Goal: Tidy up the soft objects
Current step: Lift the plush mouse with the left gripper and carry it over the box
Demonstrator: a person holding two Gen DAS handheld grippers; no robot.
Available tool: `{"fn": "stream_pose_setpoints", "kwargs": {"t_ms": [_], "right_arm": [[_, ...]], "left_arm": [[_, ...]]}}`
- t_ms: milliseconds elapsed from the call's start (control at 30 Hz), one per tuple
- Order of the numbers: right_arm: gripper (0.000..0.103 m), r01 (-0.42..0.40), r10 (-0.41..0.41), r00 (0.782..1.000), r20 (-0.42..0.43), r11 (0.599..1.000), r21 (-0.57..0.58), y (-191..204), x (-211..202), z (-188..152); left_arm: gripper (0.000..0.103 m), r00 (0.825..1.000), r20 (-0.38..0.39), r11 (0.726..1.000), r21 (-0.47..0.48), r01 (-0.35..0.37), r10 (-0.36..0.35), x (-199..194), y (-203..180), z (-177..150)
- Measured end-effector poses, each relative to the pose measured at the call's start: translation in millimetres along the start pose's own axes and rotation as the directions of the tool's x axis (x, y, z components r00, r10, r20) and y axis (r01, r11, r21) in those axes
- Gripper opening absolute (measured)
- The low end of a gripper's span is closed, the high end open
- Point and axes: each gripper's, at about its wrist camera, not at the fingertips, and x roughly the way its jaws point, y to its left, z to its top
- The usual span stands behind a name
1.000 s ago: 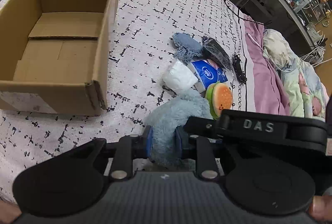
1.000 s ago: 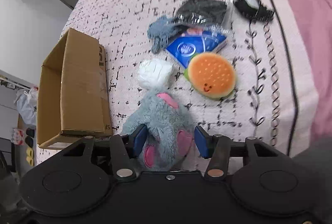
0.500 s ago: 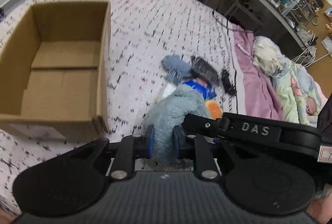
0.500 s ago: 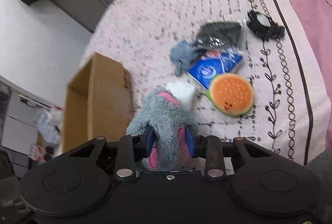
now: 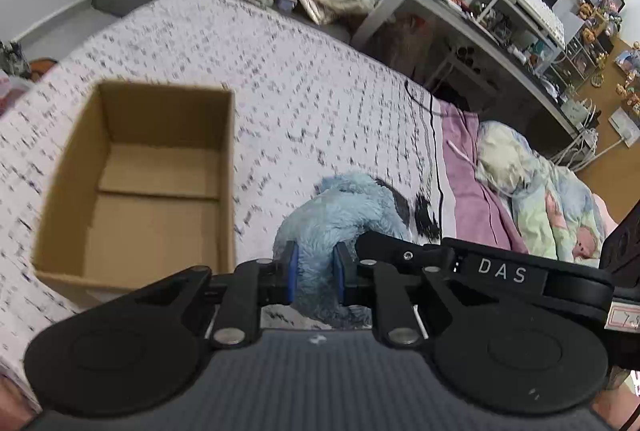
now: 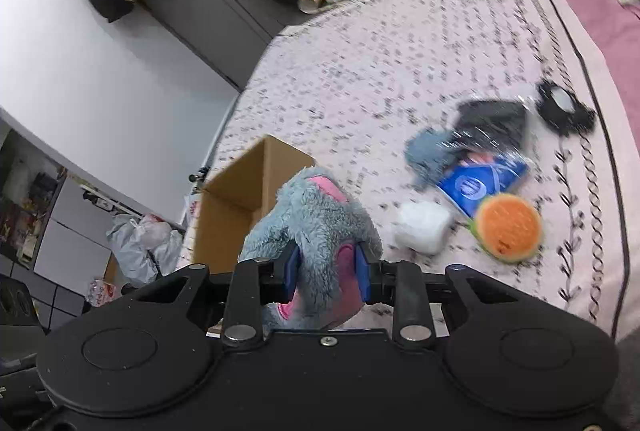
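Note:
A blue-grey plush toy (image 5: 344, 207) with pink patches is held by both grippers above the bed. My left gripper (image 5: 314, 273) is shut on one end of it. My right gripper (image 6: 326, 269) is shut on the other end (image 6: 316, 215). An open, empty cardboard box (image 5: 136, 187) stands on the bedspread to the left of the toy; it also shows in the right wrist view (image 6: 240, 207). On the bed lie a burger plush (image 6: 506, 227), a white soft lump (image 6: 420, 227), a blue tissue pack (image 6: 480, 183), a grey-blue cloth (image 6: 424, 151) and a dark bagged item (image 6: 492, 119).
The patterned bedspread (image 5: 300, 79) meets a pink sheet (image 5: 472, 167) and a crumpled quilt (image 5: 552, 199) at the right. A black round item (image 6: 560, 107) lies near the sheet. A cluttered desk (image 5: 480, 11) and a dark cabinet (image 6: 208, 7) stand beyond the bed.
Both grippers have closed on the plush toy and lifted it off the bed. The box and the other soft items now look farther below.

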Motion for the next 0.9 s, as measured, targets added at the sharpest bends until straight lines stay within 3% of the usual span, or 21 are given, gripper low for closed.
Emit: {"fn": "stream_pose_setpoints", "kwargs": {"t_ms": [500,900], "right_arm": [[0.028,-0.125,0.124,0.992,-0.016,0.985,-0.118,72.7,31.3,18.7],[0.032,-0.161,0.153,0.986,-0.061,0.974,-0.161,105.8,74.9,26.3]], "left_arm": [[0.017,0.990,0.128,0.996,-0.065,-0.059,0.067,-46.0,48.1,36.0],[0.015,0.983,0.149,0.988,-0.133,-0.084,0.103,-46.8,95.6,55.5]]}}
